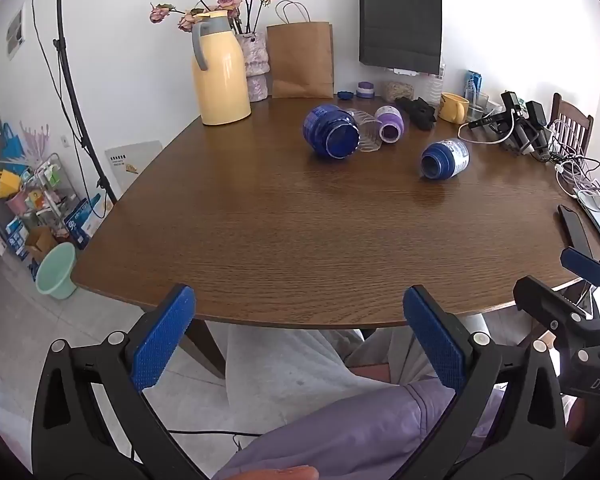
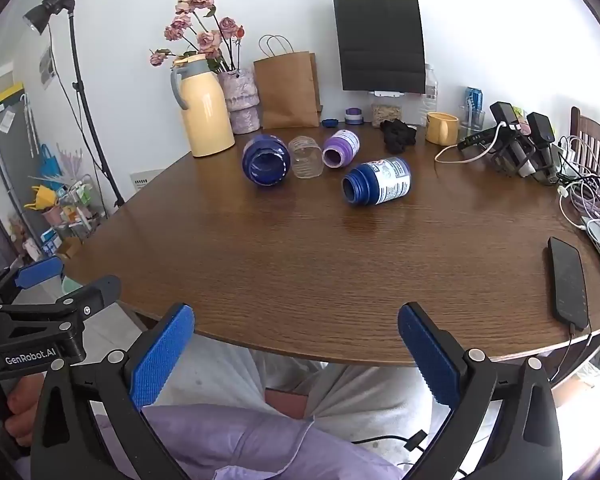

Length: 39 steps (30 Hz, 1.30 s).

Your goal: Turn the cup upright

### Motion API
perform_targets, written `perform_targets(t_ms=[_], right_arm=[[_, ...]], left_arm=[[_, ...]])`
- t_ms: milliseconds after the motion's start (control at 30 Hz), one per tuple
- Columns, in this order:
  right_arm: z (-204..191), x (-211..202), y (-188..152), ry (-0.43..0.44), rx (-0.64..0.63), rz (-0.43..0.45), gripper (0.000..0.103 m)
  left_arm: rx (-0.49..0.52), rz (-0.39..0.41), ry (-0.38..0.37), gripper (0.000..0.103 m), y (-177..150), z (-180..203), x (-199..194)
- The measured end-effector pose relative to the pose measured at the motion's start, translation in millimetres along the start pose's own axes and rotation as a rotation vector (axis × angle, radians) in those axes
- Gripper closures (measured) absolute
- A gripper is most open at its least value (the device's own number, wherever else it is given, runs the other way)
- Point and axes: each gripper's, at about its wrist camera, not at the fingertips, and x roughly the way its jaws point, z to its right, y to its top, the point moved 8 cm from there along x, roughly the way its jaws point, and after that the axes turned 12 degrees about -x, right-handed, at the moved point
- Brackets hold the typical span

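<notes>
Blue-padded hand-held grippers, left and right, gape; clear cup partly hidden.

clear jar partly hidden, jar labels unreadable

Open left tongs near table edge, four containers lying sideways, yellow jug

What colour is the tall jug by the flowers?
Pale yellow jug with a grey lid and handle; right wrist view.
</notes>
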Motion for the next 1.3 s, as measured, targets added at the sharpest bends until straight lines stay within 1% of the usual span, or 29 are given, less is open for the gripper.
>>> perform_targets(t_ms=[100,133,233,367,433,533,633,833,967,1133,1300], right_arm=[[-0.4,-1.4,-4.8,-0.004,-0.009,-0.026,0.0],[-2.1,6.4,-3.9,-0.001,-0.01,-0.038,0.0],[0.7,10.7,-5.8,-0.02,-0.013,-0.056,0.0],[0.5,7.4,-10.5,-0.02,-0.008,-0.043,0.0],[2.9,7.9,-12.3,-0.021,0.001,-0.044,0.0],[5.3,7.1,-10.8,-0.043,0.0,-0.038,0.0],[2.9,6.1,-7.7,-0.06,-0.026,-0.037,0.0],[1.4,5.2,-6.5,-0.007,-0.001,-0.031,0.0],[2.5,8.1,-7.5,-0.006,0.009,-0.045,0.0],[0.6,7.1,-6.8,0.012,0.011,-0.037,0.0],[1.5,6.9,-7.7,0.001,0.011,-0.04,0.0]], left_arm=[[0.005,-0.007,0.003,0.0,-0.7,1.2,1.1],[0.009,-0.007,0.001,0.0,-1.0,2.3,1.1],[0.019,-0.021,-0.007,0.0,-3.7,6.2,2.5],[0.026,-0.027,-0.005,0.0,-6.4,10.3,0.7],[0.016,-0.034,-0.009,0.0,-6.8,4.3,7.4],[0.027,-0.053,-0.019,0.0,-9.7,8.1,10.3],[0.03,-0.064,-0.023,0.0,-10.2,9.7,11.7],[0.028,-0.044,-0.018,0.0,-7.9,8.1,9.2],[0.025,-0.049,-0.018,0.0,-8.6,6.8,8.8],[0.031,-0.045,-0.018,0.0,-8.0,7.2,6.9],[0.03,-0.045,-0.017,0.0,-8.4,7.5,7.7]])
